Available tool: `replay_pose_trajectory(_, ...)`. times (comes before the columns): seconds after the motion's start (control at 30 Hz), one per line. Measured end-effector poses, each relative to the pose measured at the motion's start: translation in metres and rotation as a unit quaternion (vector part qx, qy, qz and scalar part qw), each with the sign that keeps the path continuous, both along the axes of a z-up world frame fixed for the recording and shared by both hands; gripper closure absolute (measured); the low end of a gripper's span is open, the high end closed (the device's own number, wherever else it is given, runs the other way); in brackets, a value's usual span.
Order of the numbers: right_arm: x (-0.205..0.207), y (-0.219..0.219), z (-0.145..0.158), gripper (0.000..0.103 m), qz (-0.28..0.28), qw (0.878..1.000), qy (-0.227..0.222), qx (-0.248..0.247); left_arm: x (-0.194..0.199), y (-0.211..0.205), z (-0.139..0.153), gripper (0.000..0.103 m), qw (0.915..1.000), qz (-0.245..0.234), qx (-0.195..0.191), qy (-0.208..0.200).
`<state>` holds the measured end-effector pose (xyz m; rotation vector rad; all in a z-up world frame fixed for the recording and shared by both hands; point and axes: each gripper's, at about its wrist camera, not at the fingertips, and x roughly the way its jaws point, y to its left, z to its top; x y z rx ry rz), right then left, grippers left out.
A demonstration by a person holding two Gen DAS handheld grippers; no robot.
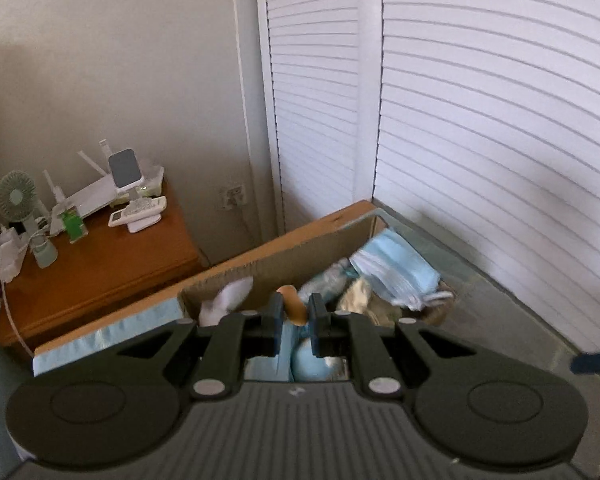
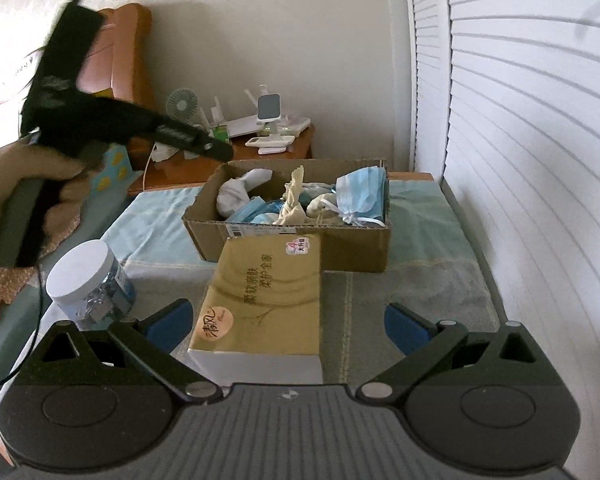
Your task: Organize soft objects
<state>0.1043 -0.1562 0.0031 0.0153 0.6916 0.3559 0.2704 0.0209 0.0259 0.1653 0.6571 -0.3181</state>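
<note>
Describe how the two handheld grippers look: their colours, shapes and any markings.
Both grippers have a dark grey ribbed body with a small pale logo, two round black discs at the sides, and black linkage arms joined by silver rivets. The right gripper has blue pads on its fingers; the left gripper has darker, blue-grey ones. In the right wrist view, the left gripper looks black, with a grey handle and a thin black cable below.

In the left wrist view the left gripper (image 1: 295, 312) body hides the near half of the cardboard box (image 1: 260, 258); an orange-tipped object (image 1: 294, 304) shows between the jaws, and whether they touch it cannot be told. A blue blade (image 1: 596, 362) is cut off at the right edge. In the right wrist view the left gripper (image 2: 220, 151) is motion-blurred, and the tissue pack (image 2: 266, 300) hides part of the box front.
</note>
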Motion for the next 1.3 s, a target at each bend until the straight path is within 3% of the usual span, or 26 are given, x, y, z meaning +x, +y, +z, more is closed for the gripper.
replay_pose_trajectory(0.37,0.004,-0.010,-0.002,0.000,-0.006,1.000,0.008,0.016,0.053,-0.009,-0.021,0.090,0.9994,0.025,0.011,0.020)
replay_pose_trajectory(0.4,0.004,-0.011,-0.002,0.000,-0.007,1.000,0.008,0.017,0.055,-0.010,-0.022,0.085,0.9994,0.024,0.011,0.022)
replay_pose_trajectory(0.47,0.005,-0.012,-0.001,0.000,-0.008,1.000,0.007,0.017,0.055,-0.011,-0.022,0.064,0.9994,0.024,0.013,0.021)
replay_pose_trajectory(0.53,0.006,-0.012,0.000,0.000,-0.009,1.000,0.006,0.016,0.050,-0.011,-0.019,0.020,0.9996,0.023,0.015,0.005)
replay_pose_trajectory(0.6,0.007,-0.014,0.001,0.000,-0.011,1.000,0.005,0.018,0.043,-0.010,-0.014,0.010,0.9995,0.020,0.016,-0.016)
replay_pose_trajectory(1.03,0.003,-0.009,0.017,0.000,-0.029,1.000,0.001,0.013,-0.025,0.006,0.012,0.002,0.9985,0.029,-0.034,-0.032)
replay_pose_trajectory(1.2,0.001,-0.005,0.021,0.000,-0.044,0.999,0.007,-0.004,-0.074,0.005,0.012,0.001,0.9969,0.044,-0.021,-0.062)
replay_pose_trajectory(1.3,0.000,-0.002,0.022,0.000,-0.057,0.998,0.015,-0.012,-0.103,0.004,0.008,0.001,0.9965,0.054,-0.025,-0.059)
